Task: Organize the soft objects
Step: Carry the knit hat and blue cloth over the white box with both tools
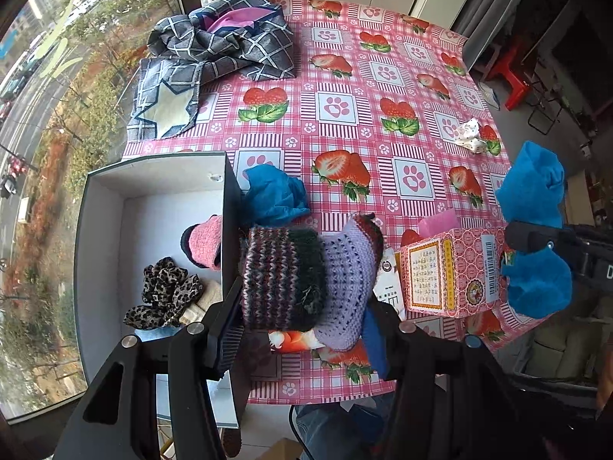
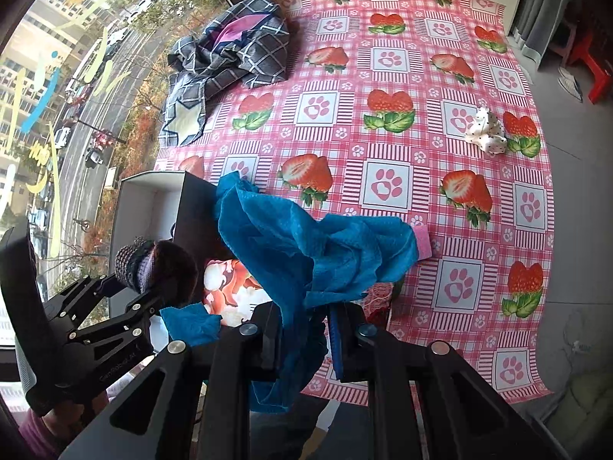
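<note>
My left gripper (image 1: 306, 329) is shut on a striped and lilac knitted piece (image 1: 306, 272), held just right of the open box's (image 1: 153, 168) dark wall. The box holds a pink knitted item (image 1: 207, 243), a leopard scrunchie (image 1: 164, 291) and a beige piece. My right gripper (image 2: 302, 326) is shut on a blue cloth (image 2: 314, 237), lifted above the table's near edge; it shows in the left wrist view (image 1: 532, 199) too. Another blue cloth (image 1: 274, 191) lies beside the box. A white dotted scrunchie (image 2: 485, 132) lies at the right.
A pink tissue box (image 1: 448, 272) stands on the strawberry tablecloth (image 1: 345, 115) between the grippers. A checked grey garment (image 1: 214, 50) is heaped at the far left. A window runs along the left; red stools (image 1: 513, 76) stand beyond the table.
</note>
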A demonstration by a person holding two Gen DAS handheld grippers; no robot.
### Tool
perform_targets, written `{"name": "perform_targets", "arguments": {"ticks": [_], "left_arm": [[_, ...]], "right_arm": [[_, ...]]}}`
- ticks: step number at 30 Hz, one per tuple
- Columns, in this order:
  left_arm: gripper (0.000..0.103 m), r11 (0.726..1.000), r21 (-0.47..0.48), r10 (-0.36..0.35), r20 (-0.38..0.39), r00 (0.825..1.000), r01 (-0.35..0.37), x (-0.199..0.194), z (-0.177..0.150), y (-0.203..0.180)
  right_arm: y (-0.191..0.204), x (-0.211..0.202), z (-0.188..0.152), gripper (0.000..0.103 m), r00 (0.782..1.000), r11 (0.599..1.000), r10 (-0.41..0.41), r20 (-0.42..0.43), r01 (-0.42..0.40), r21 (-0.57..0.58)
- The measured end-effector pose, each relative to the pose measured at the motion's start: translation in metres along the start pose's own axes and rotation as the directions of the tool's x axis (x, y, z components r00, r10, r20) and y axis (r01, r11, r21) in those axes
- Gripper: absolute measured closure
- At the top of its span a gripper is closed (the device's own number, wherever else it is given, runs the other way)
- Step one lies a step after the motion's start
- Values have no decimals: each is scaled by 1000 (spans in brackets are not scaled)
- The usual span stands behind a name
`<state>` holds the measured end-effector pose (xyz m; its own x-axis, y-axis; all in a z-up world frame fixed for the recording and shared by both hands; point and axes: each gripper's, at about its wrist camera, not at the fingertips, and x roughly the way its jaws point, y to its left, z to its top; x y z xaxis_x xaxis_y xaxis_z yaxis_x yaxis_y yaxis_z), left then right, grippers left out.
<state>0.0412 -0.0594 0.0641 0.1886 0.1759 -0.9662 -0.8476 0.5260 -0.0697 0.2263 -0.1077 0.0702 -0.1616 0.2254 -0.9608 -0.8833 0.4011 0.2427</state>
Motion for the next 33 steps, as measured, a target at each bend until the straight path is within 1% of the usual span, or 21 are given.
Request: {"name": "perform_targets", "arguments": {"ticks": [8, 14, 33], "left_arm": [[45, 996, -84, 6, 23, 1000, -4, -9, -10, 29], [45, 992, -130, 9, 27, 1000, -5, -12, -20, 46], [45, 973, -230, 22, 39, 999, -12, -22, -42, 82]], "right_arm": [[39, 13, -11, 84, 998, 996, 5, -56, -10, -88], [64, 20, -15, 84, 997, 988, -6, -80, -6, -155], [106, 31, -20, 84, 993, 969, -16, -119, -14, -248]]}}
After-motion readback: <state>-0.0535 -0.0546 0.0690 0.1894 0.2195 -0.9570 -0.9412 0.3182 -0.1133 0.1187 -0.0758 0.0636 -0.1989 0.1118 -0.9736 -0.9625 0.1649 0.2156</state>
